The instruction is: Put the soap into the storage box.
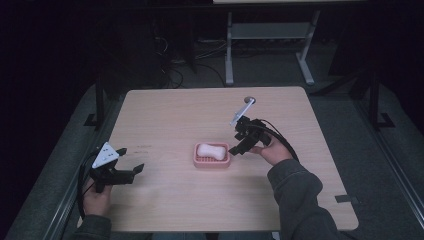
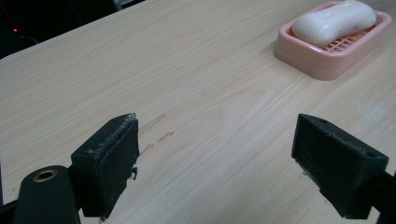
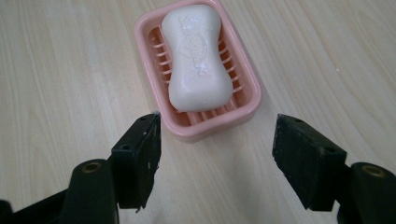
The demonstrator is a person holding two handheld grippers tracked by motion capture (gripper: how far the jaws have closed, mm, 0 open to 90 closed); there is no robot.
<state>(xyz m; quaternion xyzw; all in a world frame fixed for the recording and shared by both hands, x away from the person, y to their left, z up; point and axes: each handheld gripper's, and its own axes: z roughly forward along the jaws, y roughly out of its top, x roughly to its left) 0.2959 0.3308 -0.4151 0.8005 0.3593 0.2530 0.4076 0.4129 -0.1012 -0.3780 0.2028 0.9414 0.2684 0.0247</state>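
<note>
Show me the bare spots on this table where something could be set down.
Bare wood lies between the left gripper and the pink soap dish, across the far half of the table beyond the dish, and along the near edge between the two forearms. It is crowded only right of the dish, where the right gripper hovers beside the soap.

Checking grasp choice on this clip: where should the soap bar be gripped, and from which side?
Grip the soap across its narrow waist, coming from above. It lies flat in the pink dish, whose raised rim blocks a side approach. The right gripper, open and empty, is nearest.
</note>
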